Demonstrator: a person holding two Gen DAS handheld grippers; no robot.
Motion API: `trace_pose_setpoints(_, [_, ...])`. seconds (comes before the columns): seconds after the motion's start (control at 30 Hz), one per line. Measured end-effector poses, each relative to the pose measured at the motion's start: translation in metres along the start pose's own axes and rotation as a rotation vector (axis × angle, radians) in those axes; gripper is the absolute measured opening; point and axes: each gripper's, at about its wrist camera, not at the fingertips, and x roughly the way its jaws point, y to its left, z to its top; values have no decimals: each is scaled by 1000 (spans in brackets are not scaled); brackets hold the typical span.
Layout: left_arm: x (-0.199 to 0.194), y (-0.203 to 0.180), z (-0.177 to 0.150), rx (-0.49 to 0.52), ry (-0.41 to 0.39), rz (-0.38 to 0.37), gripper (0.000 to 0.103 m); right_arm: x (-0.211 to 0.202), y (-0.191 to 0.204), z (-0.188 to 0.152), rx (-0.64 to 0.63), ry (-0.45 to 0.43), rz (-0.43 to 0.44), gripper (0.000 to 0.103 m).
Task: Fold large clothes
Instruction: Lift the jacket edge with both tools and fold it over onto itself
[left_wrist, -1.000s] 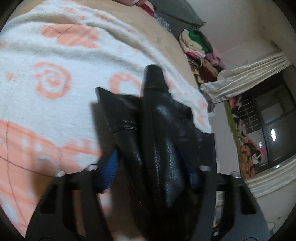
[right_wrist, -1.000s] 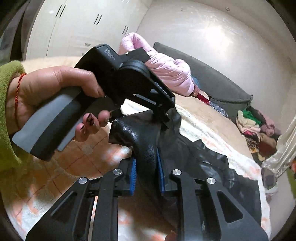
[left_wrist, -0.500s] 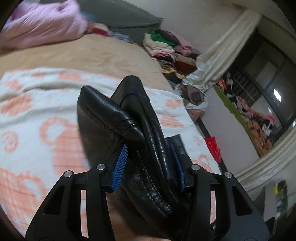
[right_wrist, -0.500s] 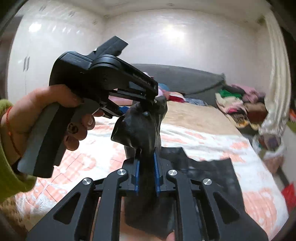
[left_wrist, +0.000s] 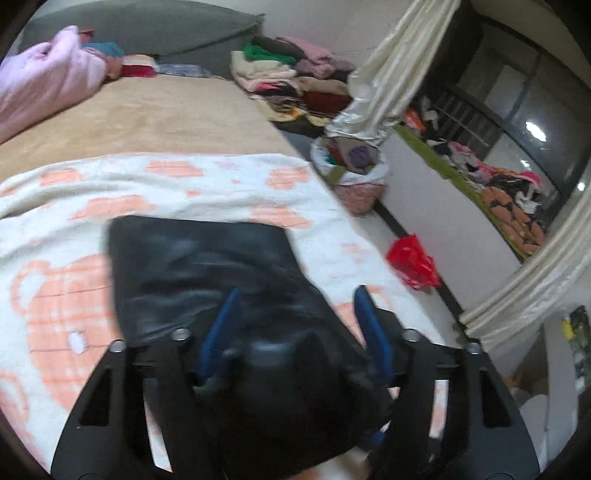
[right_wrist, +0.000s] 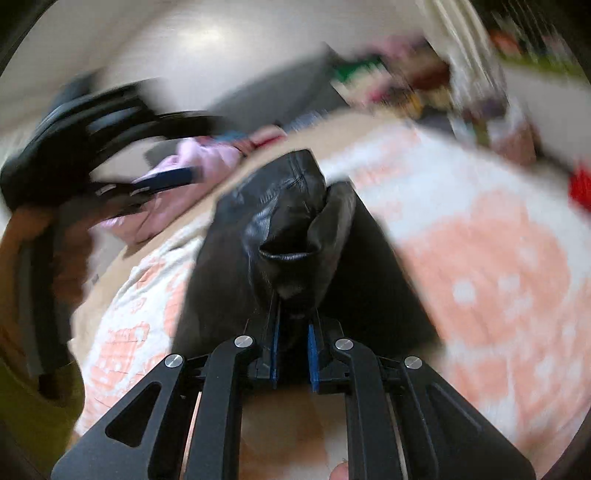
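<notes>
A black leather garment (left_wrist: 199, 266) lies partly on the white and orange blanket (left_wrist: 74, 192) on the bed. In the left wrist view my left gripper (left_wrist: 295, 321) has its blue pads wide apart, with a bunch of the black leather lying between them; the pads do not press it. In the right wrist view my right gripper (right_wrist: 293, 343) is shut on a bunched fold of the same garment (right_wrist: 291, 221) and holds it up. The left gripper (right_wrist: 110, 155) shows blurred at the left there, held in a hand.
A pink jacket (left_wrist: 40, 85) lies at the bed's far left. Stacked clothes (left_wrist: 295, 81) sit past the bed's far corner. A laundry basket (left_wrist: 354, 173) and a red bag (left_wrist: 412, 262) are on the floor to the right, by a curtain (left_wrist: 391, 74).
My left gripper has opened its pads and the leather it pinched has dropped down onto the blanket. The right gripper still grips its fold and swings fast; the view is blurred.
</notes>
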Motion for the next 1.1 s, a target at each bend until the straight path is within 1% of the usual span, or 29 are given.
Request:
trace_pose_setpoints(0.03, [-3,11,-6,-9,-5,30,64,4,-13,-3,57,24,18,11])
trace_pose_setpoints(0.07, [-4,26,-13,-17,-10,84,67,7,-25,-6,112,41,37,11])
trace_pose_setpoints(0.13, [-2,57,-29,-47,1,171,69,12,-33,-8,170,75,65,12])
trace_pose_setpoints(0.17, [5,74,-40,-81,37,176,70,15,-33,-9,174,101,82,14])
trace_pose_setpoints(0.2, [14,88,-49,-118,82,160,70,15,-31,-10,187,107,95,15])
trace_pose_setpoints(0.23, [21,96,-56,-138,119,142,70,14,-32,-8,200,106,107,16])
trace_pose_setpoints(0.27, [27,101,-62,-143,144,131,70,15,-34,1,191,113,104,20])
trace_pose_setpoints(0.3, [30,103,-68,-134,140,141,70,14,-30,5,172,118,91,40])
trace_pose_setpoints(0.33, [30,103,-70,-120,130,152,71,11,-27,11,149,114,77,56])
trace_pose_setpoints(0.37, [29,102,-71,-114,125,154,71,7,-22,18,125,98,72,79])
trace_pose_setpoints(0.43, [29,99,-71,-108,119,155,71,0,-12,34,87,59,57,80])
trace_pose_setpoints(0.47, [29,99,-71,-102,120,155,71,1,-11,41,72,56,45,80])
trace_pose_setpoints(0.5, [29,97,-71,-93,118,161,71,12,-11,53,44,79,22,81])
trace_pose_setpoints(0.53, [30,94,-71,-88,117,164,71,24,-12,60,25,120,-8,81])
trace_pose_setpoints(0.57, [28,93,-73,-84,117,167,71,40,-16,66,17,171,-37,70])
trace_pose_setpoints(0.6, [29,92,-72,-81,117,169,71,51,-21,68,8,197,-25,27])
trace_pose_setpoints(0.63, [28,90,-73,-77,123,170,73,59,-19,69,-1,205,8,25])
trace_pose_setpoints(0.67, [27,85,-73,-69,130,177,75,57,-17,73,-21,184,35,22])
trace_pose_setpoints(0.7, [27,82,-73,-58,128,185,77,50,-16,76,-31,145,101,22])
trace_pose_setpoints(0.73, [26,78,-75,-43,120,189,79,45,-20,77,-20,122,135,22])
trace_pose_setpoints(0.77, [27,76,-76,-27,122,187,83,45,-27,75,-9,118,111,22])
trace_pose_setpoints(0.8, [30,74,-78,-14,133,185,84,49,-34,70,-6,136,68,22])
trace_pose_setpoints(0.83, [34,72,-80,-6,147,186,84,56,-39,68,-3,157,44,23])
trace_pose_setpoints(0.87, [38,72,-82,-2,156,190,84,63,-46,61,2,180,31,24])
trace_pose_setpoints(0.9, [43,71,-85,-2,164,192,85,66,-54,57,18,181,30,26])
trace_pose_setpoints(0.97, [45,71,-87,-10,155,185,87,64,-60,57,31,172,27,29])
trace_pose_setpoints(1.03, [46,72,-86,-23,150,182,88,63,-59,57,20,162,16,40])
trace_pose_setpoints(1.07, [46,73,-86,-23,150,181,88,63,-61,56,24,162,3,54])
trace_pose_setpoints(1.1, [46,72,-87,-21,151,182,88,63,-64,53,35,165,9,60])
